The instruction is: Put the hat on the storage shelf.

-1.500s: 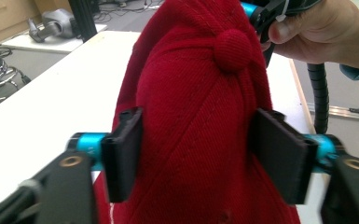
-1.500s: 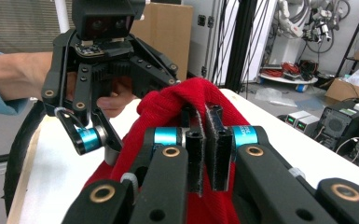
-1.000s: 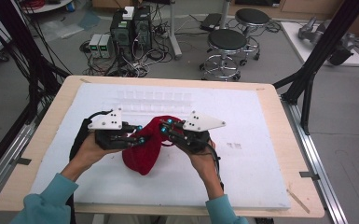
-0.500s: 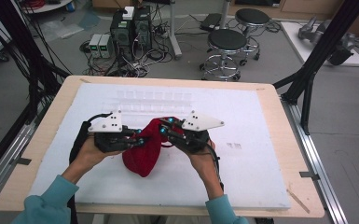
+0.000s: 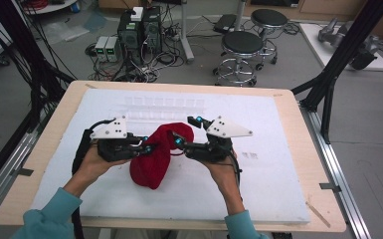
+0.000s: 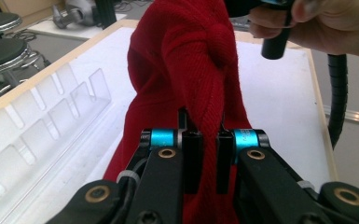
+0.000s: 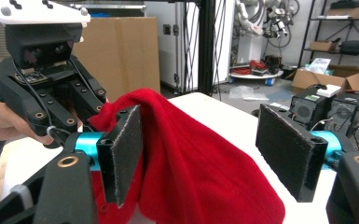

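Left hand-held gripper [image 6: 204, 161] clamped on red cloth [image 5: 154, 157] mid-table, right hand-held gripper [image 7: 214, 158] just opened around it

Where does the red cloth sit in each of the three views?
High view: the red cloth lies mid-table between the left gripper and right gripper.
Left gripper view: it rises up the centre, a fold pinched in the shut jaws.
Right gripper view: it drapes between the open jaws, centre to lower frame.
Shared landmark: the white foam mat under the cloth.
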A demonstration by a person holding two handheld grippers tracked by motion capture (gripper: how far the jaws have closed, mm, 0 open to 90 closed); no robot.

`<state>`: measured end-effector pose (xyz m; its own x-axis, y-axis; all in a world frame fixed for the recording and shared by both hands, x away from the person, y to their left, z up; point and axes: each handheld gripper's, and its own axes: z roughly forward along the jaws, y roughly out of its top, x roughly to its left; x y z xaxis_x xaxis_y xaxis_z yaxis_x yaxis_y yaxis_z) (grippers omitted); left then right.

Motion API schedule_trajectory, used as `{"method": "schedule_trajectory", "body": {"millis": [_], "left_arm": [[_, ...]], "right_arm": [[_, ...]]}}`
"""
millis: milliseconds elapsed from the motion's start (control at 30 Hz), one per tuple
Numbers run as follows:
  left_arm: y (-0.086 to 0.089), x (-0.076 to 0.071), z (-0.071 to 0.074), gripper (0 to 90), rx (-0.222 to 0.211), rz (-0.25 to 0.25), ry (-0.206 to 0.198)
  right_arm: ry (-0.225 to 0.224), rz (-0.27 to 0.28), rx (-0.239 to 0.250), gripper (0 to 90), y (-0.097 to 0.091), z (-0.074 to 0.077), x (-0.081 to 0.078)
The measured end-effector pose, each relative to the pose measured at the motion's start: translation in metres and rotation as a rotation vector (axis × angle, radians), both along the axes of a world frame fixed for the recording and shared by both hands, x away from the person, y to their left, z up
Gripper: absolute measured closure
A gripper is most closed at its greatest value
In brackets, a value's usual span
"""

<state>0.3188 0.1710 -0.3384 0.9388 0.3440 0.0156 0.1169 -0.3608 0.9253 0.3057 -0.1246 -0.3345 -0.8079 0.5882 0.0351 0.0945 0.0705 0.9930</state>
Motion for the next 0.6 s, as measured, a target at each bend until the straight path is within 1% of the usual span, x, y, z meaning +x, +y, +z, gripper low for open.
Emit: {"method": "schedule_trajectory", "body": {"millis": [33,67,100,167,200,300,333,400,467,533,600], "left_arm": [[0.001,0.0,0.001,86.2,-0.005,0.01,0.004],[0.002,0.0,0.001,86.2,-0.011,0.029,0.004],[0.002,0.001,0.002,86.2,-0.018,0.039,0.011],[0.003,0.001,0.003,86.2,-0.024,0.06,0.013],[0.003,0.001,0.004,86.2,-0.029,0.067,0.014],[0.001,0.002,0.007,86.2,-0.026,0.093,0.01],[-0.001,0.002,0.008,86.2,-0.034,0.105,0.017],[-0.003,0.003,0.011,86.2,-0.037,0.126,0.017],[-0.005,0.005,0.014,86.2,-0.049,0.147,0.013],[-0.007,0.006,0.017,86.2,-0.071,0.159,0.011],[-0.009,0.008,0.02,86.2,-0.078,0.163,0.016]], "right_arm": [[-0.001,0.002,0.005,30.3,0.0,0.0,-0.001],[0.002,0.001,0.005,30.3,-0.001,0.0,-0.002],[0.002,0.001,0.005,30.3,-0.001,0.0,-0.002],[-0.003,-0.001,0.007,30.3,0.0,-0.001,-0.004],[0.002,-0.003,0.007,30.4,0.0,-0.001,-0.005],[0.007,0.005,0.016,30.5,0.0,-0.002,-0.009],[0.007,0.009,0.017,30.6,0.0,-0.002,-0.01],[0.008,0.015,0.017,30.6,0.001,-0.003,-0.013],[0.011,0.015,0.015,30.7,0.001,-0.003,-0.015],[0.013,0.017,0.012,30.7,0.001,-0.003,-0.018],[0.012,0.022,0.018,30.6,0.001,-0.002,-0.02]]}}
